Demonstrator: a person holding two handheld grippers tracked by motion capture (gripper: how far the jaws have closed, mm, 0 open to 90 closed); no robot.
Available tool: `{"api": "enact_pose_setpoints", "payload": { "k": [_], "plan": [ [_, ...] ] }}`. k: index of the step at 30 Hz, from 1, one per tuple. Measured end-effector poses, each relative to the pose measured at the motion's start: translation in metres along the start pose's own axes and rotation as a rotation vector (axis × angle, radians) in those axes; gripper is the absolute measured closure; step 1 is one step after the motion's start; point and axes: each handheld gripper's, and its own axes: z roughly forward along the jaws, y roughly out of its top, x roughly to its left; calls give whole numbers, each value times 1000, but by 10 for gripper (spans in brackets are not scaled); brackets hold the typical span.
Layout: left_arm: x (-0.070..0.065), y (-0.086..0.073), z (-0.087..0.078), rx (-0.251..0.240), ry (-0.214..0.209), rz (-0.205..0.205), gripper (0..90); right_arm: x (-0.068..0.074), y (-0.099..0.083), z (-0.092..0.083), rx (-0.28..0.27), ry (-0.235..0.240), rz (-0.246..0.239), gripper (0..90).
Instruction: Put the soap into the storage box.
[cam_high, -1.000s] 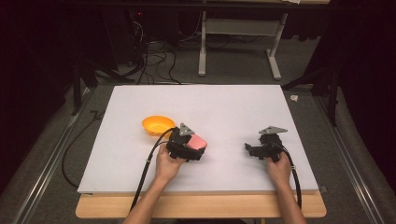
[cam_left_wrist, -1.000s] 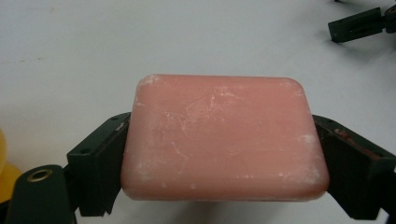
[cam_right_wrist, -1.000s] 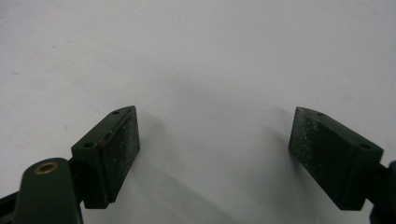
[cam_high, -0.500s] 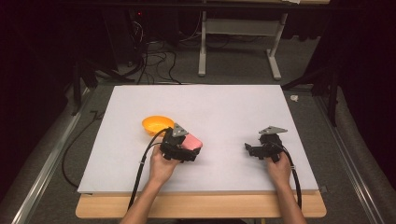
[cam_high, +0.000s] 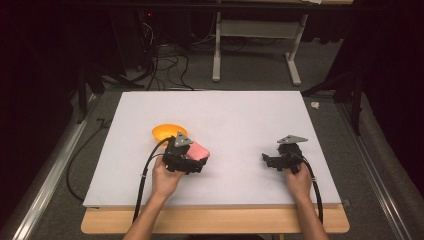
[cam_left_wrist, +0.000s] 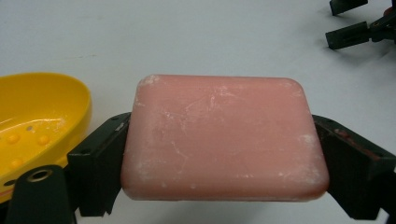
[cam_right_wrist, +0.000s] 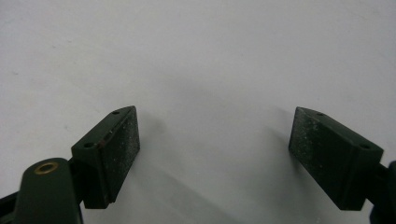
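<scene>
Between the jaws of the left gripper sits a pink bar of soap, clamped at its two short ends, one black jaw pressed against each. The bar is a flat rectangle with rounded corners and softly rounded edges, its broad face turned up toward the left gripper view's camera. That face is matte salmon pink, crossed by fine pale scratches and dusted with whitish residue, thickest along the corners and the right edge. In the high view the soap shows as a pink patch at the front of the left gripper, held just over the white table.

Just beyond the left jaw, close beside the soap but not touching it, lies a yellow soap dish, a shallow oval with raised bumps on its glossy inside. In the high view the dish sits just behind the left gripper.

The right gripper has its jaws wide apart with nothing between them, their dark pads speckled with pale dust, over bare table surface. In the high view it rests well to the right of the soap, held by the person's right hand.
</scene>
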Motion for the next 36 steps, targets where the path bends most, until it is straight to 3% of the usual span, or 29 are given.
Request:
{"api": "enact_pose_setpoints", "payload": {
  "k": [17,30,35,36],
  "plan": [
    [17,-12,-25,-41,53,-37,135,0,0,0,0,-3,1,170],
    [30,-15,-35,-50,88,-68,135,1,0,0,-2,-4,-1,170],
    [36,-16,-36,-52,109,-84,135,1,0,0,-2,-6,-1,170],
    [38,-15,-37,-57,130,-91,135,1,0,0,-3,-6,-4,170]
  ]
}}
